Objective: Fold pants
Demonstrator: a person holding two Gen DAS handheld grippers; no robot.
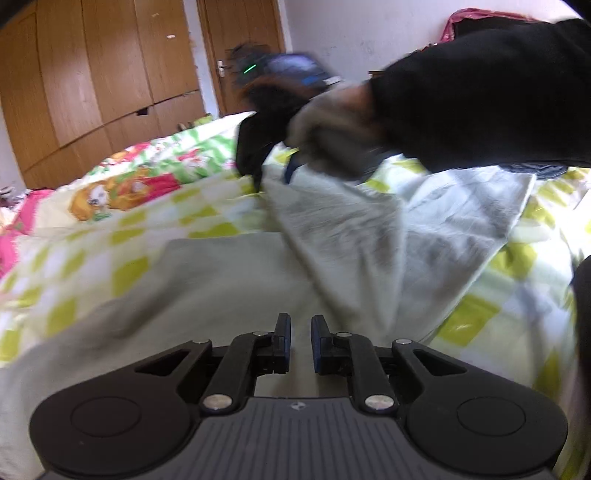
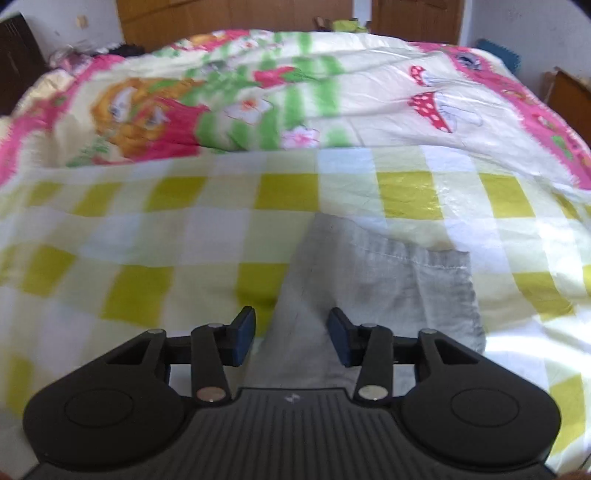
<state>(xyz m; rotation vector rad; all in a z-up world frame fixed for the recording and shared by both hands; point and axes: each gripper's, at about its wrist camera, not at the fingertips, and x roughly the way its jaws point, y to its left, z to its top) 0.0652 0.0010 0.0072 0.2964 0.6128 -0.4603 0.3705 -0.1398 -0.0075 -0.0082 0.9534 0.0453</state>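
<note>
Pants (image 2: 373, 280), lower centre, are soft, light, limp cloth; best gripped at the hem. Right gripper (image 2: 291, 334) wide open, empty. Left gripper (image 1: 300, 341) narrowly open, holding nothing

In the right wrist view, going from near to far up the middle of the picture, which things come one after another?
Right gripper, jaws open → grey pants → yellow checked sheet → cartoon blanket with mushrooms → wooden wardrobe.
</note>
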